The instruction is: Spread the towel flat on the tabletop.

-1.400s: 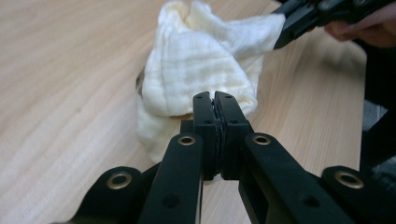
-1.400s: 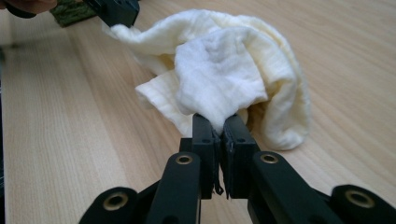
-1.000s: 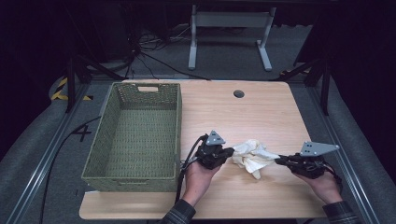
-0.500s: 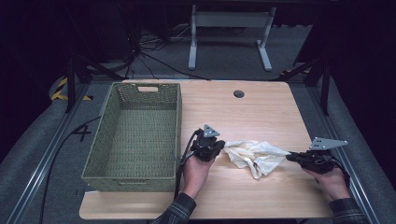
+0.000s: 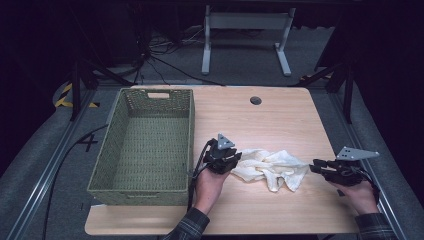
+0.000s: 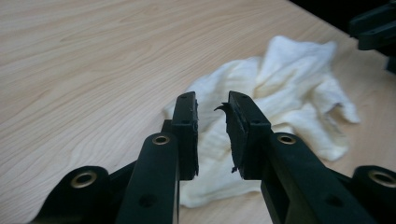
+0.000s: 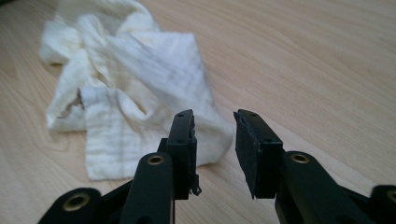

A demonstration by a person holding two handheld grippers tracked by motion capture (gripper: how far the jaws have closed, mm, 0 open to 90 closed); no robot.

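A crumpled cream cloth (image 5: 270, 167) lies on the wooden table (image 5: 260, 120), between my two grippers. My left gripper (image 5: 235, 159) sits at the cloth's left end. In the left gripper view its jaws (image 6: 212, 105) stand a little apart over the cloth (image 6: 280, 88); they have just been opening and do not press on it. My right gripper (image 5: 315, 166) rests just off the cloth's right end. In the right gripper view its jaws (image 7: 215, 119) have just been opening too, and the cloth (image 7: 140, 70) lies beside the left jaw, not pinched.
A green woven basket (image 5: 191, 130) stands empty on the left part of the table, close to my left hand. A round cable hole (image 5: 256, 100) is near the far edge. The right gripper (image 6: 373, 28) shows at the top right of the left gripper view.
My right gripper moved right, drawing the bunched cloth out longer. Both grippers then let go, and the cloth now lies loose on the table.
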